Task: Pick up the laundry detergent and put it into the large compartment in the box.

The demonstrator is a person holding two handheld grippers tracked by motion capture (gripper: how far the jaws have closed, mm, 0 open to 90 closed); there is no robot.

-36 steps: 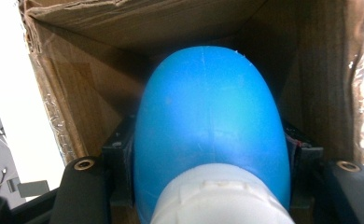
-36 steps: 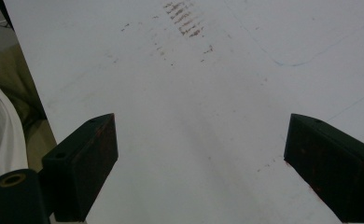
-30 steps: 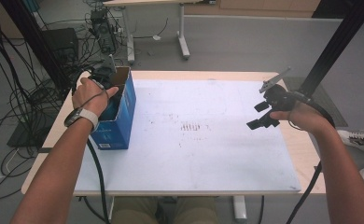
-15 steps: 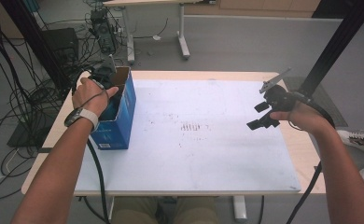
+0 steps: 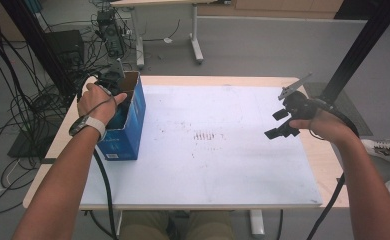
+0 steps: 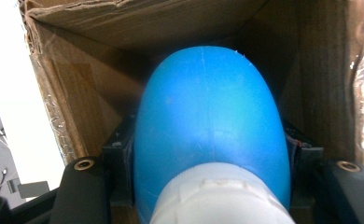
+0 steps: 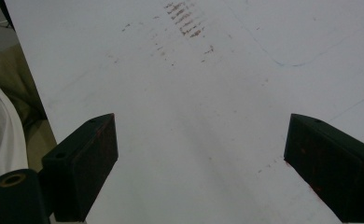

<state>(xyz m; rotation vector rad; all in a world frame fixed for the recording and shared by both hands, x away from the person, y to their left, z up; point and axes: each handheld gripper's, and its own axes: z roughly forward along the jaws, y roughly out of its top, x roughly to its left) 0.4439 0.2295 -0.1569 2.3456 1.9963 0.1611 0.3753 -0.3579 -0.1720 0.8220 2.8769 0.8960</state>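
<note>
An open blue cardboard box [image 5: 134, 119] stands on the left side of the table. My left gripper [image 5: 117, 96] reaches down into it, with the hand on top. Inside the brown box walls [image 6: 91, 79], in the left gripper view, a smooth blue rounded object [image 6: 208, 116] with a white ribbed end [image 6: 222, 198] sits between the black jaws, which press on its sides. My right gripper [image 5: 278, 124] hovers over the right part of the white mat [image 5: 223, 165]; its fingers [image 7: 84, 163] stand wide apart with nothing between them.
The white mat carries faint brownish marks [image 5: 208, 136] near its middle. Cables [image 5: 18, 110] and a dark stand crowd the floor left of the table. A black post [image 5: 363, 45] rises at the back right. A sneaker [image 5: 383, 150] rests on the floor at the right.
</note>
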